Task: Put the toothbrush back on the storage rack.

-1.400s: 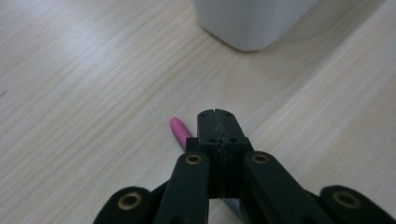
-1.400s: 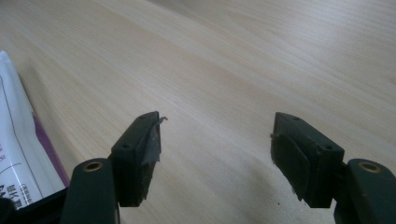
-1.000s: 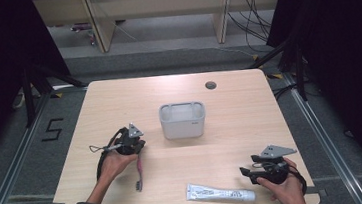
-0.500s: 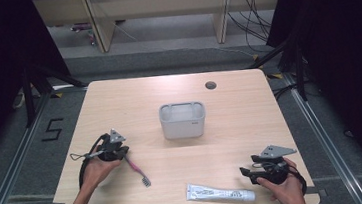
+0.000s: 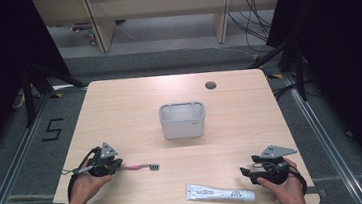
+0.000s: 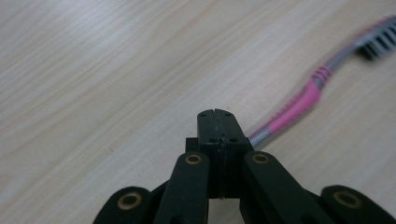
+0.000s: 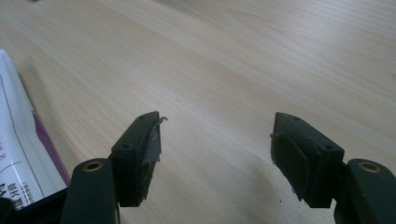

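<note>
The left tool [image 5: 117, 167] is lying low over the near-left part of the surface [image 5: 119, 108], its jaws pressed together and pinching the handle end of a pink and grey toothbrush [image 5: 137, 167], with the person's left hand [image 5: 84, 185] gripping it from behind. In the left gripper view the handle is running out from behind the closed jaws toward the upper right, and where exactly the pads are meeting it is hidden by the jaws themselves; the bristle head [image 6: 379, 39] is blurred and cut off at the frame's edge. The right tool [image 5: 246, 172] is resting near the front-right corner in the right hand [image 5: 282, 187], jaws standing apart with nothing between them. A white toothpaste tube [image 5: 220, 192] is lying just beside it; the right gripper view is catching a cropped corner of it. The high view is adding a grey container [image 5: 183, 120] at the middle, well apart from both tools.
</note>
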